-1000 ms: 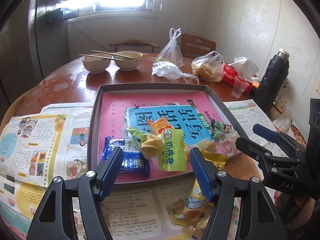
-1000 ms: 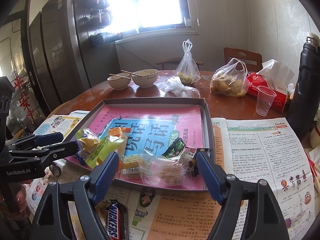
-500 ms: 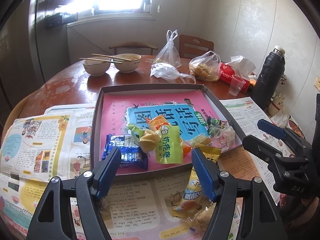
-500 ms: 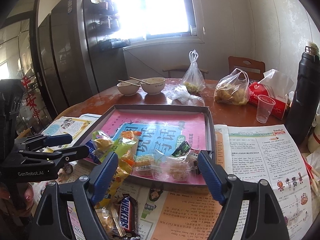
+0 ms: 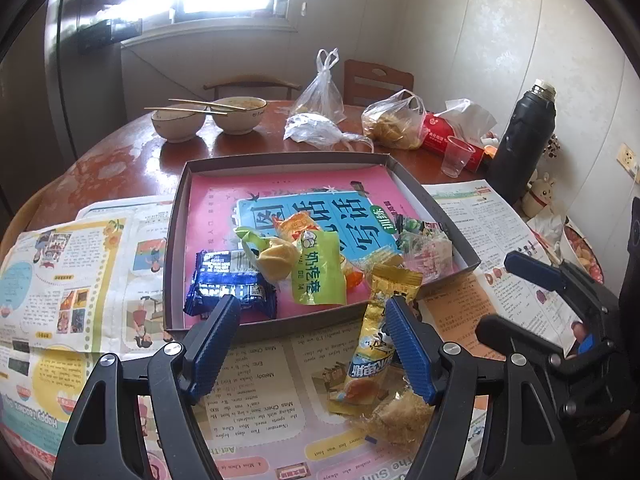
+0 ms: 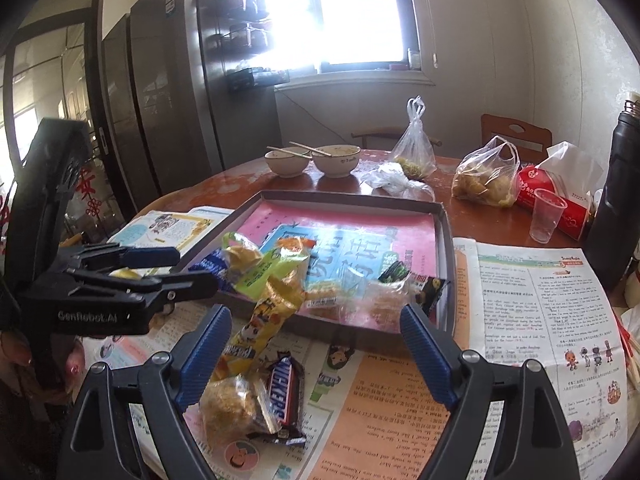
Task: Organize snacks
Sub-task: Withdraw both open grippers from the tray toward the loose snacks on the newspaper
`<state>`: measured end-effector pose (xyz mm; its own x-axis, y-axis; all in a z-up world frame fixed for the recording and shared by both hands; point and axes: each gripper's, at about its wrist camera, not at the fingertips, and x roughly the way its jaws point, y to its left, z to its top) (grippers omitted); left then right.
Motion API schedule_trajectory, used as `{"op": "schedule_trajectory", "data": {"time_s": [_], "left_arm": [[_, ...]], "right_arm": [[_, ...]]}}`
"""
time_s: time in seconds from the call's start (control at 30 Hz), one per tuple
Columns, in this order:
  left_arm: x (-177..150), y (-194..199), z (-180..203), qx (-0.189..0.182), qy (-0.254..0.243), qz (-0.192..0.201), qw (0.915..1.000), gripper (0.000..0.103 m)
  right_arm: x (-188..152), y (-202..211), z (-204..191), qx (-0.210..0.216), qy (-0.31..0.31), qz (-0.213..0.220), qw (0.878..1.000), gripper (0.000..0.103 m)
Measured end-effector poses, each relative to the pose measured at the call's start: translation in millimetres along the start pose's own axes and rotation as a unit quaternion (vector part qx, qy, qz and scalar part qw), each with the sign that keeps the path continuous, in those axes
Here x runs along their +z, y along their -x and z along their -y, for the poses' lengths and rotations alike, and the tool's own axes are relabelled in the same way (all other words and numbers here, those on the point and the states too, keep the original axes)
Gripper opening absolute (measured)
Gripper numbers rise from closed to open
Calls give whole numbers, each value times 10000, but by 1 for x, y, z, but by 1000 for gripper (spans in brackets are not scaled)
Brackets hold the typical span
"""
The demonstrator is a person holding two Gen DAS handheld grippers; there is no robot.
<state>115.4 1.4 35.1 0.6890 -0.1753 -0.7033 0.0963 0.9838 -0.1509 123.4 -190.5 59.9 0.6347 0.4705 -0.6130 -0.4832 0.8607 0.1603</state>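
Snacks lie partly inside and partly outside a shallow grey tray (image 5: 181,216) lined with a pink-and-blue printed sheet, set on newspapers (image 5: 64,272) that cover the near part of a round wooden table (image 5: 120,160). In the left wrist view, the tray's near half holds a blue wrapped biscuit pack (image 5: 230,284) at its 7 o'clock corner, a green packet (image 5: 318,276) at 6 o'clock with a pale yellow pastry (image 5: 274,258) touching its left edge, and clear-wrapped sweets (image 5: 424,244) at 4 o'clock. A long yellow packet (image 5: 376,344) leans over the tray's near rim, its lower end on the newspaper. A clear-wrapped crumbly cake (image 5: 400,416) lies just below it, and in the right wrist view a Snickers bar (image 6: 284,392) lies beside that cake.

Left gripper (image 5: 312,356): jaws spread, having just been opening, nothing pinched; the yellow packet stands just beside the right-hand finger. Right gripper (image 6: 316,356): jaws spread wide, having just been opening, nothing between the pads; bare newspaper shows in the gap.

Far side of the table: two bowls (image 5: 208,120) with chopsticks at 11 o'clock, plastic bags (image 5: 394,122) at 1 o'clock, a clear cup (image 5: 456,156) and a black flask (image 5: 520,140) at 2 o'clock.
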Motion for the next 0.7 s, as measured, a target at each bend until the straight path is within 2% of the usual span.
{"op": "schedule_trajectory", "data": {"time_s": [0.7], "left_arm": [[-16, -22, 11, -344, -135, -506, 9980, 76]], "right_arm": [[-38, -7, -34, 209, 835, -495, 9951, 86]]}}
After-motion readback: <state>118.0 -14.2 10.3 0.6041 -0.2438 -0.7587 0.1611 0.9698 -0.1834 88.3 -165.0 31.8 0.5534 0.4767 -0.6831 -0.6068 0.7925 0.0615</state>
